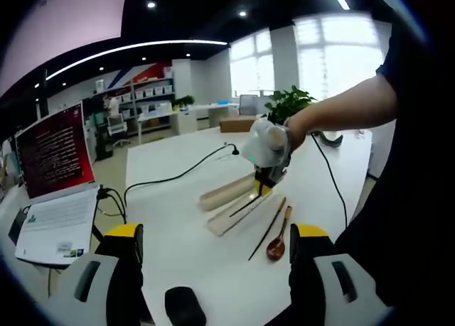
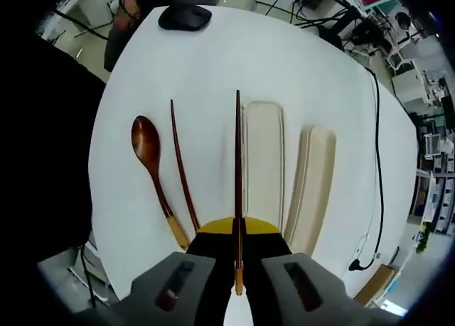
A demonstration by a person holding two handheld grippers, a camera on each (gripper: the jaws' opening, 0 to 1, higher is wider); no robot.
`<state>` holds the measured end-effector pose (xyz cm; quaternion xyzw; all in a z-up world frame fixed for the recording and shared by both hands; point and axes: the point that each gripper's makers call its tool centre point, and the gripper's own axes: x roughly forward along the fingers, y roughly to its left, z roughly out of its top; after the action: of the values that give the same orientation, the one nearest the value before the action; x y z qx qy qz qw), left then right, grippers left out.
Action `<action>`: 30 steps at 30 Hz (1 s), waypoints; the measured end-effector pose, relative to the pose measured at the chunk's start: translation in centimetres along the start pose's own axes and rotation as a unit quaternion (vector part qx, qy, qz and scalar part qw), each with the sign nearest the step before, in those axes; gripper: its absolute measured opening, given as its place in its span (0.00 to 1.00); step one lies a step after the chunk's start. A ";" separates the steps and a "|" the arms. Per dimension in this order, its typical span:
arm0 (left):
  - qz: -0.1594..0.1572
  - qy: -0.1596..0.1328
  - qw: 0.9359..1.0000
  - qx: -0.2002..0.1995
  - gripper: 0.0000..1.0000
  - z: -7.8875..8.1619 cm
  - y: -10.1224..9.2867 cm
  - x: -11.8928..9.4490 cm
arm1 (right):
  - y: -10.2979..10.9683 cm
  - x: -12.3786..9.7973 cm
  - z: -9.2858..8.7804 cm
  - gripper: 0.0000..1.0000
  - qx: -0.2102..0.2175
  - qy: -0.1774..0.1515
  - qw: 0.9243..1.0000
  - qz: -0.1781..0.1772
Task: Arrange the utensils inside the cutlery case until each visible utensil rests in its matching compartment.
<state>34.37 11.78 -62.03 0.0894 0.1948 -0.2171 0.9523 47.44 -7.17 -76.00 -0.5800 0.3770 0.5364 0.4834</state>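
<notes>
On the white desk [image 2: 298, 63], the cutlery case [image 2: 264, 163] lies open beside its lid [image 2: 313, 184], and my right tongs [image 2: 238, 269] are clenched on one chopstick [image 2: 237, 170] near its thick end. In the right gripper view the stick runs straight ahead along the left edge of the case tray, its tip reaching about level with the far end of the tray. The second chopstick [image 2: 181, 166] and the wooden spoon [image 2: 148, 152] lie on the desk just left of it, outside the case. My left tongs [image 1: 213, 258] hang released above the near desk edge, grasping nothing; in the left gripper view the right tongs [image 1: 266, 173] stand over the case [image 1: 234, 191].

For this step I judge the following procedure best:
1. Shift the stick sideways until it is over the tray, clear of the rim.
2. Keep it parallel to the long walls.
3. Lower the tip first, then the thick end.
4. Release only once the stick rests flat, so it cannot roll out
</notes>
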 end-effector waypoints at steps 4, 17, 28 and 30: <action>0.000 0.002 1.000 0.000 0.87 -0.3 0.3 -0.1 | -0.3 -0.1 -0.5 0.00 0.004 0.000 1.000 0.002; 0.000 0.004 1.000 -0.003 0.86 -1.4 1.2 0.1 | -1.1 -0.2 -1.7 0.00 0.013 0.006 1.000 -0.003; 0.002 0.002 1.000 -0.007 0.86 -2.3 2.5 -0.1 | -2.3 -0.7 -2.5 0.00 0.010 0.011 1.000 -0.011; 0.003 0.003 1.000 -0.005 0.86 -1.7 1.6 0.0 | -2.4 -0.8 -2.8 0.00 0.012 0.013 1.000 -0.012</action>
<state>34.51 13.65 -63.47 0.0861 0.1984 -0.2128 0.9529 50.34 -9.35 -74.93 -0.5855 0.3828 0.5184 0.4918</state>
